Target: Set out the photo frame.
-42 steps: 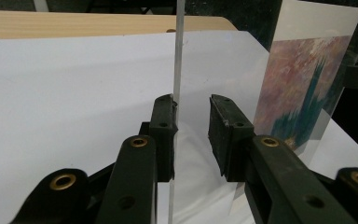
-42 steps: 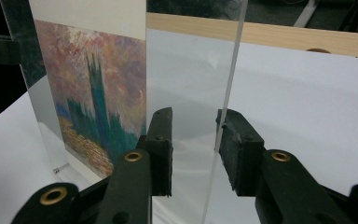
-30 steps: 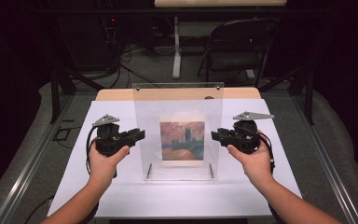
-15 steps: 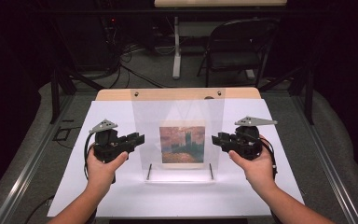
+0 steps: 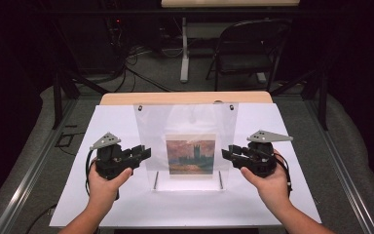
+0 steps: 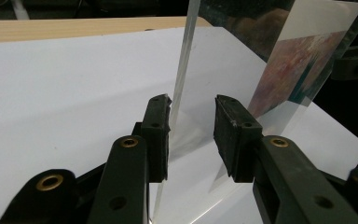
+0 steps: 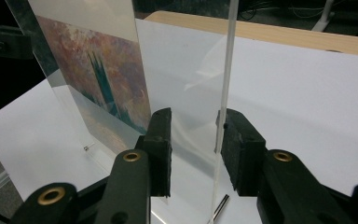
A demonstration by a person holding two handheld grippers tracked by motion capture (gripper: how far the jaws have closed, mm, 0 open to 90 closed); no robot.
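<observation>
While level, palms (image 5: 108,181) inward, flanking frame (image 5: 187,144)

This looked like a lab or test room, not a home. The walls were dark, with black cloth (image 5: 24,58) all around. The bench (image 5: 126,100) had a wooden top under a big white sheet (image 5: 78,195). Behind it, cables (image 5: 141,73) lay loose on a grey carpet (image 5: 199,85). A black folding chair (image 5: 246,51) stood beside the leg of another table (image 5: 184,48). Metal rails (image 5: 24,175) ran along the floor on both sides of the bench.
</observation>
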